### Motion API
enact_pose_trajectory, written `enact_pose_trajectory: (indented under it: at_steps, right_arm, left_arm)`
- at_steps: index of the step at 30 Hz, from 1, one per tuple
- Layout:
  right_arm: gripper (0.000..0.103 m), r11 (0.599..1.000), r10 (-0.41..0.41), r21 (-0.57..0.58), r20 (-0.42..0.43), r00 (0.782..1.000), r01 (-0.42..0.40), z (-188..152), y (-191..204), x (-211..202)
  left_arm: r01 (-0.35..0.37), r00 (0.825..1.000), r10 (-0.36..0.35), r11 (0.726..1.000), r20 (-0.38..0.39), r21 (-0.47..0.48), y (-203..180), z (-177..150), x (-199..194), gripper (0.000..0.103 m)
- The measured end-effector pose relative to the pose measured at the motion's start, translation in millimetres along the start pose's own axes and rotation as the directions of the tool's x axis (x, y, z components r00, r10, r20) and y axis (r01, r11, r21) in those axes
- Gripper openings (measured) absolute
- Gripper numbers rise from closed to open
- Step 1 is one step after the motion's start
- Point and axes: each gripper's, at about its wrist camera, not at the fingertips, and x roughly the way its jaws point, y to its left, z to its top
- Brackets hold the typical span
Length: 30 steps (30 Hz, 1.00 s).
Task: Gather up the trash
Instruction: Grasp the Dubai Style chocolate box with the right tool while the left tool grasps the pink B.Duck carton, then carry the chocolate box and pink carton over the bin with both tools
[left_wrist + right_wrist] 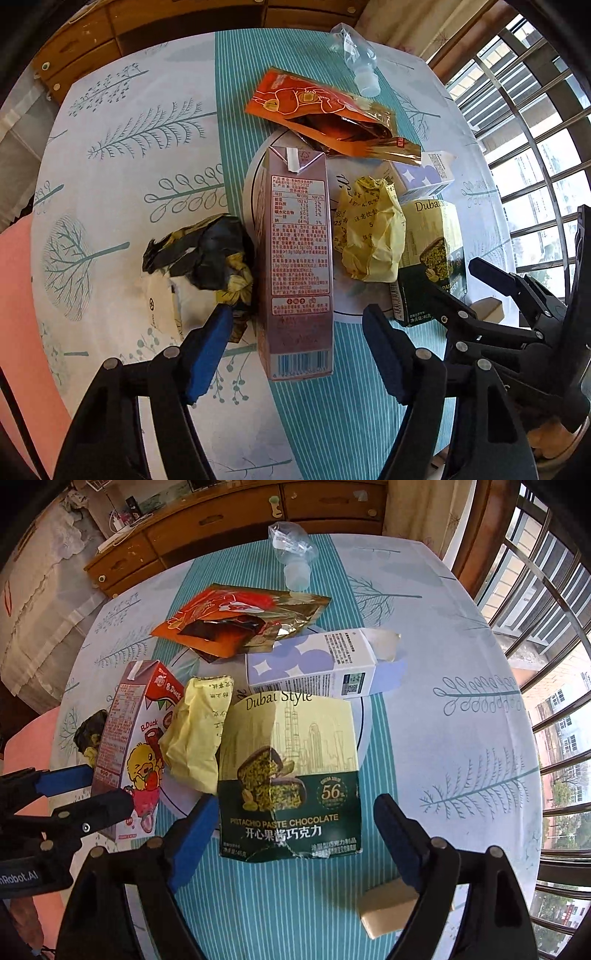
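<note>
Teal stripes and pale tree prints cover the tabletop (pixel 424 686) where your trash lies heaped around a white round plate (pixel 255 173) near its middle. Your left hand-held gripper (pixel 295 354) points steeply down with its blue-padded jaws apart, straddling the base of the tall brown drink carton (pixel 297 254) that stands upright at the plate's near rim; neither pad presses on it. Just beside the carton, on the side toward the pink-covered edge, sits a crumpled black-and-yellow wrapper (pixel 210 258) atop a white paper packet (pixel 162 306).

Your right hand-held gripper (pixel 295 838) is spread wide, its jaws either side of the lower end of the green-and-cream pistachio chocolate box (pixel 291 775), which lies flattened and torn at its bottom edge; the pads stand clear of it. A crumpled yellow paper wrapper (pixel 195 738) rests between this box and the carton. Toward the far edge lie a white-and-lilac milk carton (pixel 314 664) on its side, an opened orange-and-gold foil pouch (pixel 240 624), and, farthest, a clear plastic bottle (pixel 293 554). A small beige block (pixel 388 908) lies near the tabletop's near edge, beside your right jaw.
</note>
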Motion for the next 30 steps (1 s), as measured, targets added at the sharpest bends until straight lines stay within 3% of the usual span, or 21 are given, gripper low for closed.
enact_pose_trajectory:
  at_steps: [3, 11, 18, 30]
  right_arm:
    - [0.088, 1.0, -0.004, -0.004, -0.015, 1.0, 0.004, 3.0, 2.3, 8.4]
    - [0.085, 0.999, 0.004, 0.035, -0.063, 0.998, -0.001, 4.1, 5.1, 27.7]
    - [0.082, 0.998, 0.038, 0.058, -0.035, 0.999, -0.036, -3.3, 5.6, 18.1]
    - [0.082, 0.986, 0.123, 0.103, 0.061, 0.991, -0.129, -15.3, -2.7, -29.3]
  left_arm:
    - [-0.001, 1.0, 0.001, 1.0, -0.01, 0.01, -0.3, 7.1, 8.6, 0.068]
    - [-0.022, 0.999, 0.024, 0.999, -0.048, 0.037, -7.5, 17.7, 28.7, 0.044]
    - [-0.032, 0.999, 0.034, 0.998, -0.041, 0.049, -8.8, 16.6, 31.2, 0.04]
    - [0.036, 0.999, -0.036, 0.999, 0.017, 0.032, -10.1, -4.2, -14.0, 0.038]
